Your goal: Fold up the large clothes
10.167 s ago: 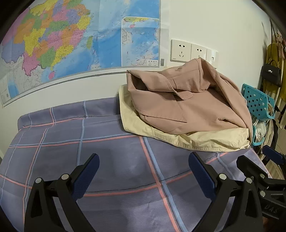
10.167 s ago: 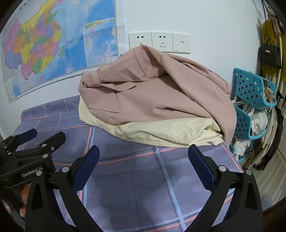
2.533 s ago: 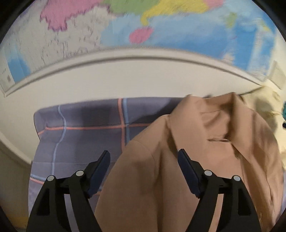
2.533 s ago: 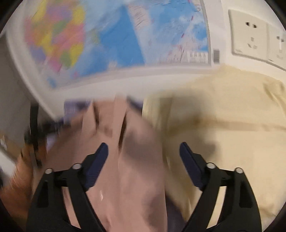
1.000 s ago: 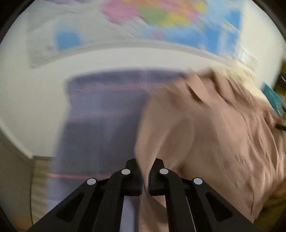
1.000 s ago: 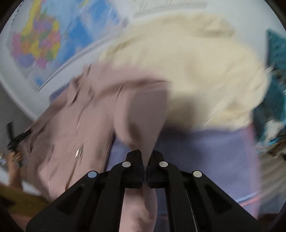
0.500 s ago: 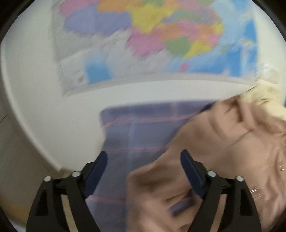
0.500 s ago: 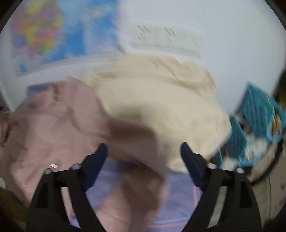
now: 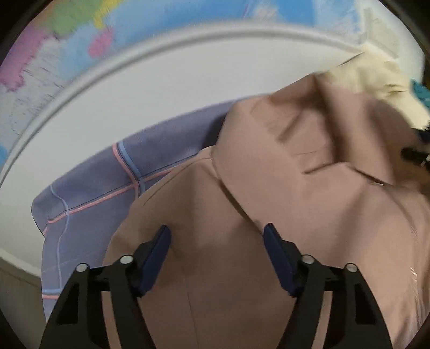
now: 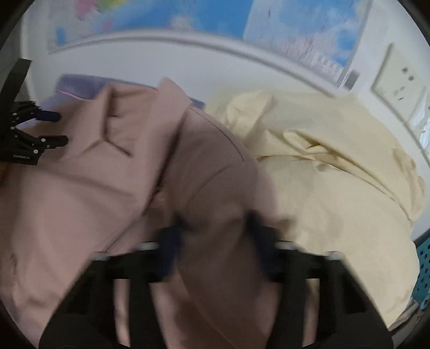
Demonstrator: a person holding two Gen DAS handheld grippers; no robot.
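A dusty-pink jacket [image 9: 282, 188] lies spread on the purple checked bed sheet [image 9: 107, 188], collar toward the wall. My left gripper [image 9: 216, 255] is open, its jaws standing over the jacket's left shoulder. In the right wrist view the same jacket [image 10: 107, 188] fills the left half and lies next to a cream garment [image 10: 336, 188]. My right gripper [image 10: 215, 241] is open over the jacket's right shoulder; it is blurred by motion. The left gripper [image 10: 40, 128] shows at the far left edge.
A wall map [image 10: 188, 18] and wall sockets [image 10: 397, 83] are behind the bed. A teal plastic basket [image 10: 423, 268] stands at the right of the bed. The bed's left edge [image 9: 40, 228] drops off by the wall.
Both grippers were shut on the jacket one second ago and pulled it off the cream garment. They have let go and now hover open over its shoulders.
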